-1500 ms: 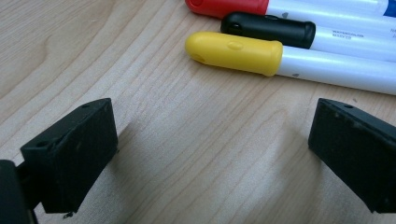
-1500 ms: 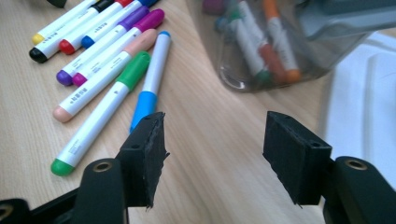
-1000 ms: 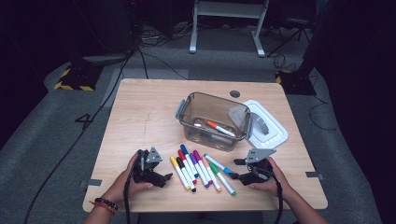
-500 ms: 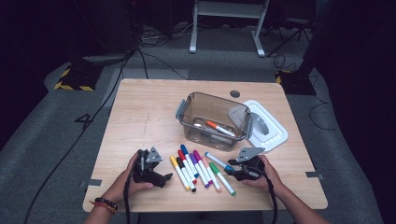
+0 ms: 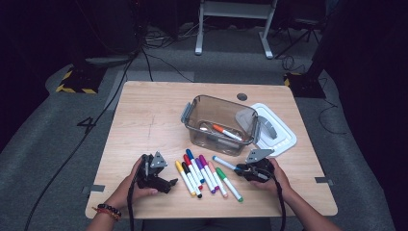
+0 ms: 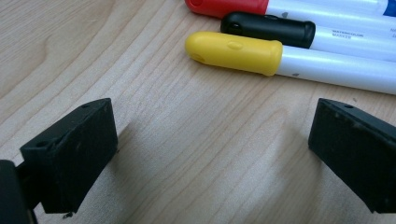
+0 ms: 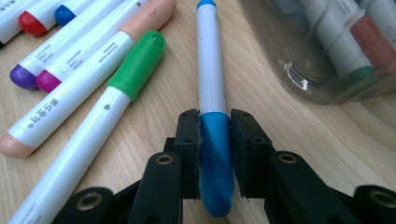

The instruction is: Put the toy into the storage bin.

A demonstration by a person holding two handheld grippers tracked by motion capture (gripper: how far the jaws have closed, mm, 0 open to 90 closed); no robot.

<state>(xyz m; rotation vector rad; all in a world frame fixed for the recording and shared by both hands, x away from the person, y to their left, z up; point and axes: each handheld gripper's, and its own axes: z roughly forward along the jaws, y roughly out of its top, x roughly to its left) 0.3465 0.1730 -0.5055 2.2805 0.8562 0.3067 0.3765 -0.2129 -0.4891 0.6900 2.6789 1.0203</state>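
Note:
A row of coloured markers (image 5: pixel 202 175) lies on the wooden table (image 5: pixel 144 120) near its front edge. My right gripper (image 5: pixel 243 169) is shut on the cap end of a light blue marker (image 7: pixel 211 79) that lies on the wood, the rightmost one, beside a green-capped marker (image 7: pixel 135 65). My left gripper (image 5: pixel 171 183) rests open at the left of the row. Its jaws stand wide apart on bare wood (image 6: pixel 212 140), just short of a yellow-capped marker (image 6: pixel 238 51), with black (image 6: pixel 271 28) and red (image 6: pixel 224 7) ones behind it.
A clear plastic box (image 5: pixel 192 126) with grey clips stands behind the row and holds a few markers, one orange-capped. Its wall (image 7: pixel 317 70) is close to the right of the held marker. A white lid (image 5: pixel 281 134) lies to the box's right.
My right gripper has moved left from the table's right front to the light blue marker and now grips it. The left gripper has stayed where it was.

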